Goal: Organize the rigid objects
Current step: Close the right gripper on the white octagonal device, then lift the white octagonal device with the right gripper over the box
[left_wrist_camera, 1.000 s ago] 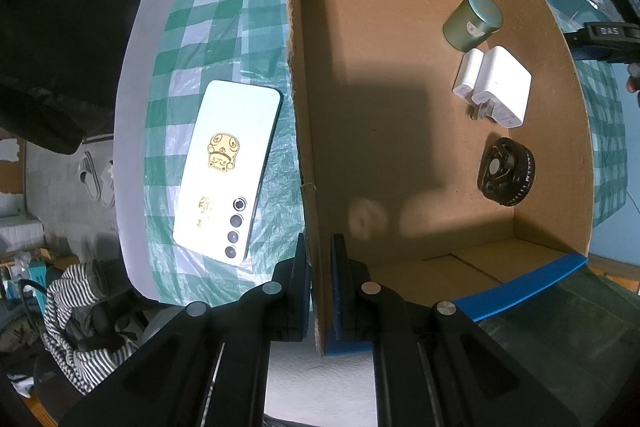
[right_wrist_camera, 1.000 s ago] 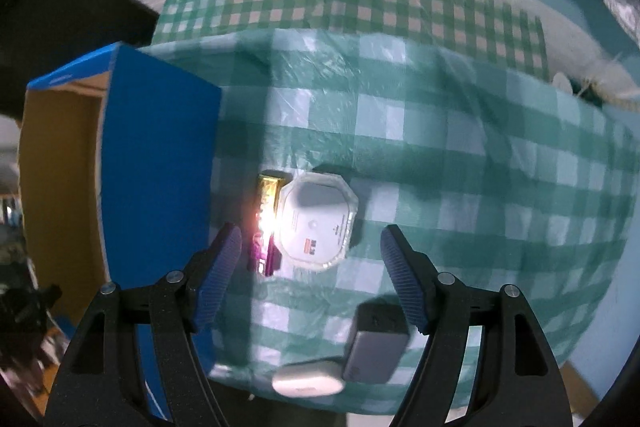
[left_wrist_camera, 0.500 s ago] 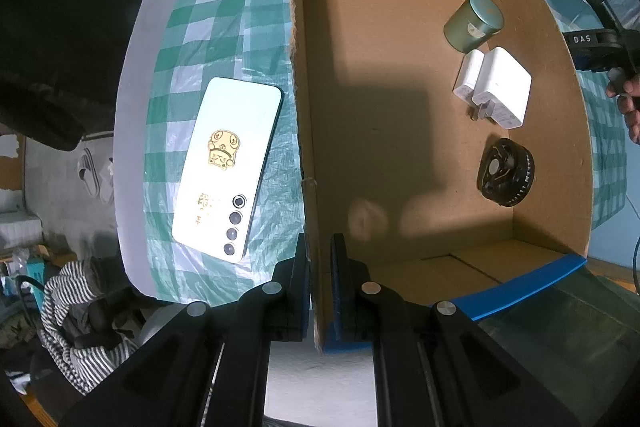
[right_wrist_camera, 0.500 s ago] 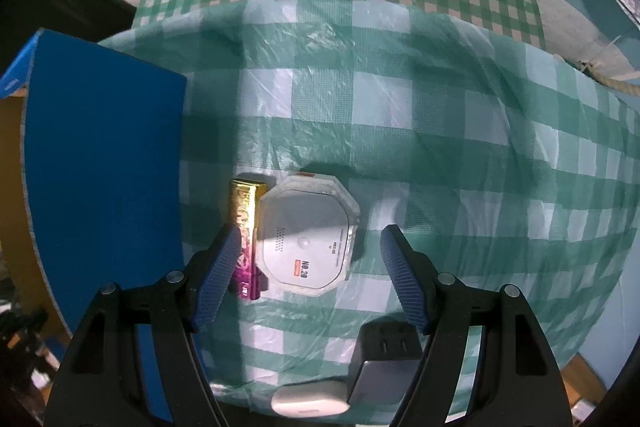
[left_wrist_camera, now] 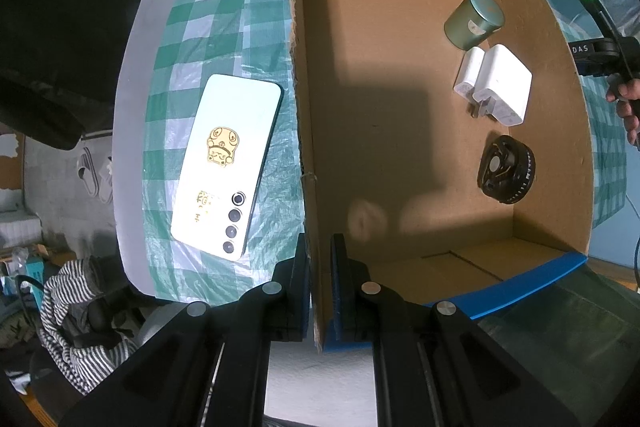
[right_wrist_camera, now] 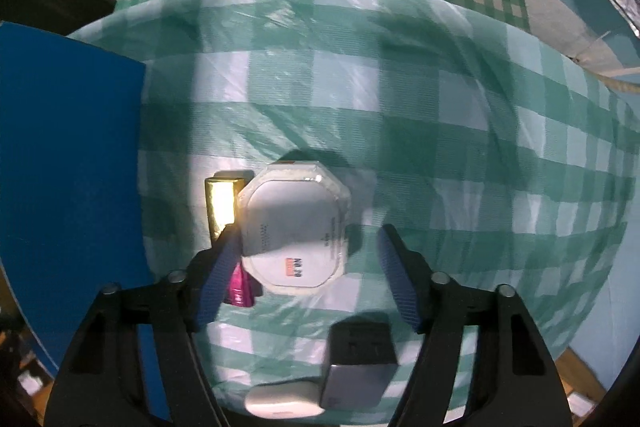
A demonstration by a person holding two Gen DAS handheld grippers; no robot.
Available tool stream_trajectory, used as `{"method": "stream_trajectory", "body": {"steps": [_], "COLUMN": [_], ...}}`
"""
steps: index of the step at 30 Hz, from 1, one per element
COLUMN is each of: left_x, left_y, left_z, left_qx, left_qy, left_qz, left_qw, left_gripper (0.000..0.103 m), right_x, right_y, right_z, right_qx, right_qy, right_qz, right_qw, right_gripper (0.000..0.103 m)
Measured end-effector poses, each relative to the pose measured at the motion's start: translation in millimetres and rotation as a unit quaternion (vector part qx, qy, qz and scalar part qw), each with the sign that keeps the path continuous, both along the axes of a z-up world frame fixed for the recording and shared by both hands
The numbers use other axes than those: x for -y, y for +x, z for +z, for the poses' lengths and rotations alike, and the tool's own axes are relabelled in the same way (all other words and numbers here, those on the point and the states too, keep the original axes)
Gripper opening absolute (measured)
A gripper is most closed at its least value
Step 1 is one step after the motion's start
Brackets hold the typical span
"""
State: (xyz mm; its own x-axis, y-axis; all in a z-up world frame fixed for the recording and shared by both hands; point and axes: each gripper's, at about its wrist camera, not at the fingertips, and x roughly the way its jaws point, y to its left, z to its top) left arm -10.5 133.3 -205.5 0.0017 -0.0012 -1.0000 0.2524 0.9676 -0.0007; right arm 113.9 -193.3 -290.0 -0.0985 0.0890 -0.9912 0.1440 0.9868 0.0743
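Observation:
My left gripper (left_wrist_camera: 319,267) is shut on the near left wall of the open cardboard box (left_wrist_camera: 301,99). Inside the box lie a green tin (left_wrist_camera: 474,20), two white chargers (left_wrist_camera: 496,85) and a black round fan (left_wrist_camera: 506,169). A white phone (left_wrist_camera: 227,167) lies back-up on the checked cloth left of the box. My right gripper (right_wrist_camera: 308,279) is open, low over the cloth, its jaws either side of a white octagonal case (right_wrist_camera: 296,227). A gold and magenta bar (right_wrist_camera: 224,211) lies against the case's left side, by my left finger.
The box's blue outer wall (right_wrist_camera: 68,163) stands to the left of the right gripper. A grey charger block (right_wrist_camera: 358,375) and a white oval item (right_wrist_camera: 284,403) lie at the cloth's near edge. The checked tablecloth (right_wrist_camera: 400,131) spreads beyond. Striped cloth (left_wrist_camera: 68,307) lies below the table.
My right gripper has moved forward and down, so the octagonal case now sits between its open jaws. The left gripper and box have stayed still.

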Motion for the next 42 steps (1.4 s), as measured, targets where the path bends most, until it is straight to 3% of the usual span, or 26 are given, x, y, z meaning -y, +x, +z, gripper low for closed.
{"method": "stream_trajectory", "body": {"steps": [4, 8, 12, 28, 42], "left_x": [0.6, -0.3, -1.1, -0.4, -0.2], "left_y": [-1.0, -1.5, -2.1, -3.7, -3.7], "left_z": [-0.1, -0.1, 0.3, 0.4, 0.5], "left_qx": [0.001, 0.0, 0.0, 0.0, 0.0], "left_qy": [-0.001, -0.002, -0.002, -0.001, 0.001], "left_qz": [-0.001, -0.001, 0.0, -0.005, -0.01], "left_qw": [1.0, 1.0, 1.0, 1.0, 1.0], "left_gripper": [0.009, 0.009, 0.009, 0.009, 0.009], "right_x": [1.6, -1.3, 0.9, 0.6, -10.1], "right_y": [1.3, 2.4, -1.6, -5.5, -17.2], "right_z": [3.3, 5.2, 1.0, -3.8, 29.5], "right_qx": [0.004, 0.006, -0.002, 0.004, 0.015], "right_qy": [0.009, -0.037, -0.047, -0.02, -0.016], "right_qz": [-0.003, 0.009, 0.021, 0.029, 0.08], "right_qw": [1.0, 0.999, 0.999, 0.999, 0.997], "right_gripper": [0.052, 0.052, 0.052, 0.053, 0.053]}}
